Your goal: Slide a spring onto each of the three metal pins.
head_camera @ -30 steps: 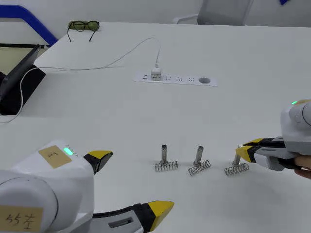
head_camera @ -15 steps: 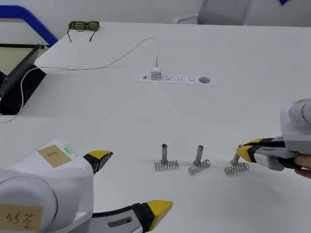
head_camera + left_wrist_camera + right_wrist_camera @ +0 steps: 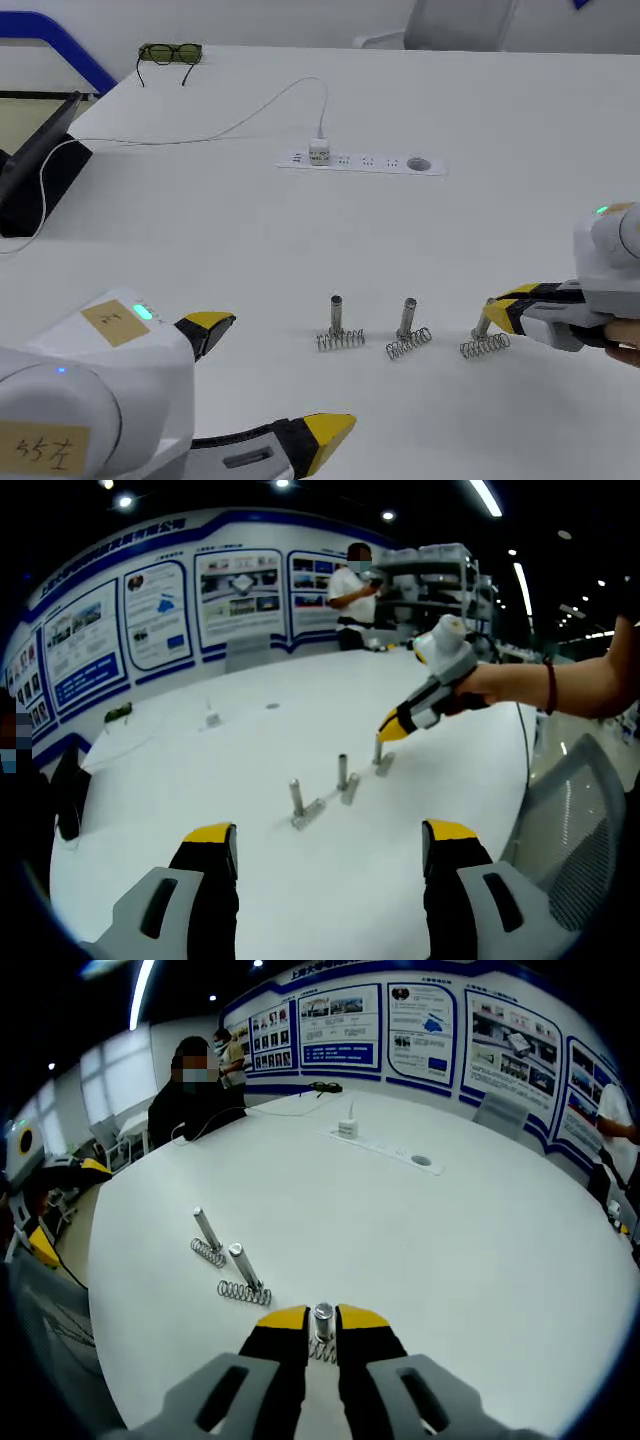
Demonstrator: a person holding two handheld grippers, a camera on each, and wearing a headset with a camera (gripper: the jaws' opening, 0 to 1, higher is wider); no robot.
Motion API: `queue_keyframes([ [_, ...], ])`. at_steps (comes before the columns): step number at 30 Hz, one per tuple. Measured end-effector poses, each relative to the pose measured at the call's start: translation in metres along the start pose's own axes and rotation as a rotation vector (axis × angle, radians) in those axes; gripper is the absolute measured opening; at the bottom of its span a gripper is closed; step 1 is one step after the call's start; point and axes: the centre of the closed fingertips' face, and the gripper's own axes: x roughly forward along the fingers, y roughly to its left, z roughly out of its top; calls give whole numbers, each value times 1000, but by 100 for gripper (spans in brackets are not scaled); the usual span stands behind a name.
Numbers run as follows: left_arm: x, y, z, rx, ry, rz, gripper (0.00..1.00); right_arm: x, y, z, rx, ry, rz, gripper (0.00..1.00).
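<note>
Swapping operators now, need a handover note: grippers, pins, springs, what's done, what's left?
Left gripper: open, empty, low over the table.
Right gripper: fingers shut on the right pin.
Left pin and middle pin stand bare.
Left spring, middle spring, right spring each lie at their pin's foot.
Done: no spring on a pin. Left: all three.

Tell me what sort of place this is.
Probably a company showroom or demo hall: a big white table with a power strip, blue-framed posters along the wall, and shelves behind.
</note>
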Motion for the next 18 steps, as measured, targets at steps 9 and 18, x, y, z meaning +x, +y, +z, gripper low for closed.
queue_keyframes([
  [9, 9, 6, -2, 38, 13, -18, 72, -6, 4, 1, 16, -29, 5, 23],
  [18, 30, 15, -4, 94, 37, -44, 63, -18, 10, 8, 28, -114, 23, 32],
])
